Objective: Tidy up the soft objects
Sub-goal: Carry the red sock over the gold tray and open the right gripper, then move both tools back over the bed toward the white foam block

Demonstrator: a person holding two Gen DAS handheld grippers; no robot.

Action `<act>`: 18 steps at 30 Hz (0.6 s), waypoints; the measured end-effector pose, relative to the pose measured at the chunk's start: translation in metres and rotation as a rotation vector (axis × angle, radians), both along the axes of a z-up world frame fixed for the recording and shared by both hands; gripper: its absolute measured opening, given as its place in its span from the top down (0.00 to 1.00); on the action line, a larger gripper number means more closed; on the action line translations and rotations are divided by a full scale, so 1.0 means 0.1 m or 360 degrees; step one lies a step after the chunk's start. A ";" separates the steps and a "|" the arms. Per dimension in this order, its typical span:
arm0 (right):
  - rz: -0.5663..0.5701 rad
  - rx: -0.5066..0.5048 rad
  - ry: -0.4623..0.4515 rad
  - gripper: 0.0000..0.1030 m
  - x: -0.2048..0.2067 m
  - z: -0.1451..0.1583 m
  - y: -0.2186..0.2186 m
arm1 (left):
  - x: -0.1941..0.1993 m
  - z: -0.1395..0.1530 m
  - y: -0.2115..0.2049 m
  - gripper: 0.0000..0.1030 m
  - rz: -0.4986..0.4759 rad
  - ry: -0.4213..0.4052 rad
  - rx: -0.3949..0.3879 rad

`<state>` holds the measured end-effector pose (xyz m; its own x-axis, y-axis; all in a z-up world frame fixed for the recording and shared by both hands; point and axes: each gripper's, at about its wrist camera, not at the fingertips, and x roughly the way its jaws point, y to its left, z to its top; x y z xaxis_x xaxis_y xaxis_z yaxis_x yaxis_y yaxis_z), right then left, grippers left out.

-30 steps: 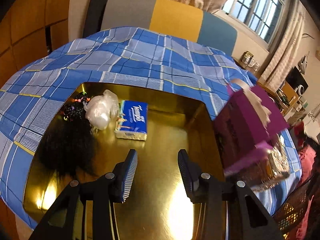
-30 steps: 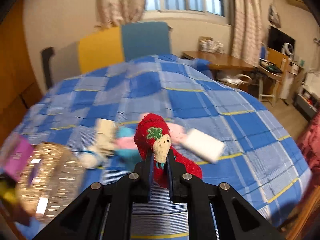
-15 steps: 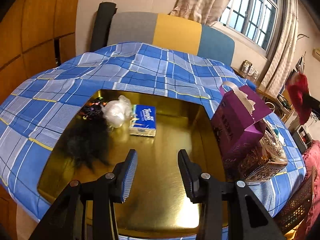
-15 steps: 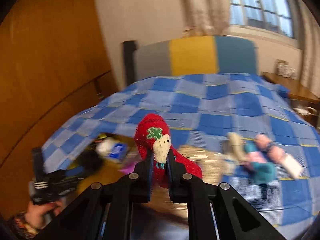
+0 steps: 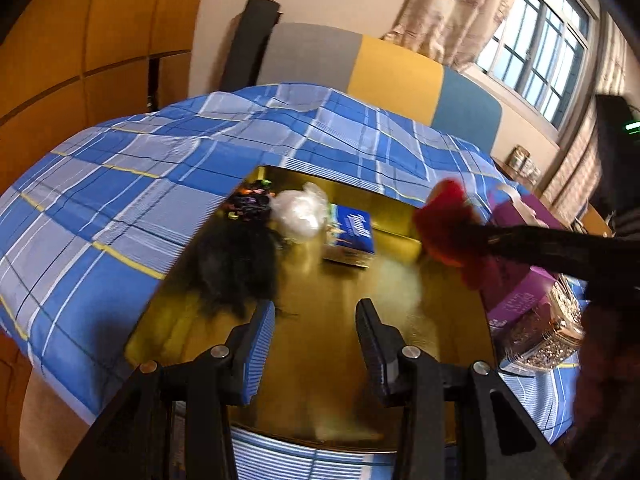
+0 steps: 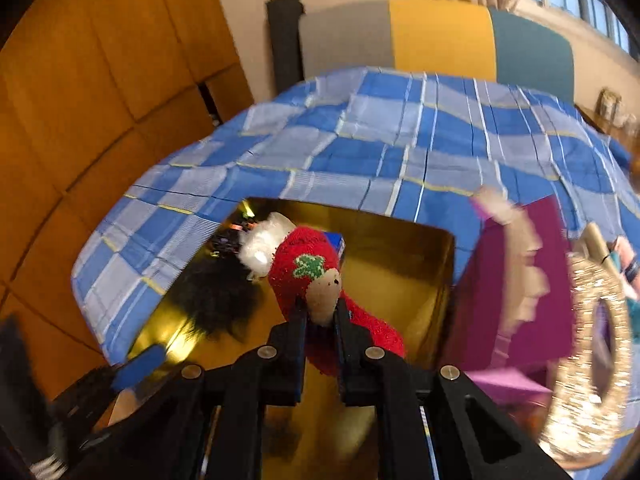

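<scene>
The red sock (image 6: 316, 276), carried a second ago above the loose pile of soft items on the blue checked bedspread (image 6: 400, 148), is now held above the gold tray (image 6: 400, 272), clamped by its cream heel patch between the fully closed jaws of the right gripper (image 6: 322, 312). In the left wrist view the sock is seen arriving from the right, over the tray's far right part, beside the purple box (image 5: 516, 280). The left gripper (image 5: 316, 336) is held partly open over the tray's near edge with nothing between its fingers; its spread is unchanged. Already lying in the tray: a black fuzzy item (image 5: 236, 268), a white plastic-wrapped bundle (image 5: 300, 212) and a blue tissue pack (image 5: 352, 236). Transport is judged nearly complete; release into the bare tray floor remains.
</scene>
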<state>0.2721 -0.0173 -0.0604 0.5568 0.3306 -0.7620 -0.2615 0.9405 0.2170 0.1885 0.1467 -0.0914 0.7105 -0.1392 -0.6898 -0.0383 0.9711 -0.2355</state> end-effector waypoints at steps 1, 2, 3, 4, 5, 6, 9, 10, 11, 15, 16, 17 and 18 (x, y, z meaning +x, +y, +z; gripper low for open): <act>-0.0032 -0.0006 0.0022 0.88 0.08 -0.07 0.04 | -0.01 0.00 0.04 0.59 0.0013 0.0000 -0.0006; -0.0059 -0.0024 0.0030 0.87 0.15 -0.09 0.04 | -0.03 -0.01 0.09 0.59 0.0032 -0.0002 -0.0019; -0.0095 -0.0055 0.0034 0.87 0.22 -0.14 0.06 | -0.04 -0.02 0.13 0.59 0.0047 -0.0003 -0.0031; -0.0138 -0.0088 0.0045 0.87 0.30 -0.19 0.08 | -0.04 -0.03 0.16 0.59 0.0058 0.0003 -0.0041; -0.0177 -0.0111 0.0052 0.87 0.37 -0.24 0.09 | -0.05 -0.04 0.20 0.59 0.0071 0.0015 -0.0059; -0.0211 -0.0130 0.0055 0.87 0.43 -0.27 0.10 | -0.06 -0.06 0.23 0.59 0.0080 0.0024 -0.0078; -0.0274 -0.0216 0.0047 0.83 0.62 -0.35 0.16 | -0.07 -0.09 0.29 0.59 0.0104 0.0042 -0.0118; -0.0270 -0.0233 0.0044 0.80 0.64 -0.37 0.18 | -0.08 -0.09 0.30 0.59 0.0105 0.0041 -0.0118; -0.0275 -0.0256 0.0038 0.70 0.67 -0.38 0.20 | -0.09 -0.09 0.30 0.59 0.0107 0.0037 -0.0119; -0.0276 -0.0236 -0.0003 0.42 0.67 -0.36 0.23 | -0.10 -0.09 0.31 0.59 0.0105 0.0035 -0.0136; -0.0274 -0.0240 -0.0020 0.41 0.65 -0.34 0.24 | -0.11 -0.08 0.31 0.59 0.0105 0.0028 -0.0135; -0.0261 -0.0235 -0.0051 0.41 0.60 -0.28 0.25 | -0.11 -0.08 0.30 0.59 0.0104 0.0027 -0.0133; -0.0247 -0.0225 -0.0067 0.41 0.56 -0.24 0.26 | -0.11 -0.09 0.30 0.59 0.0102 0.0031 -0.0131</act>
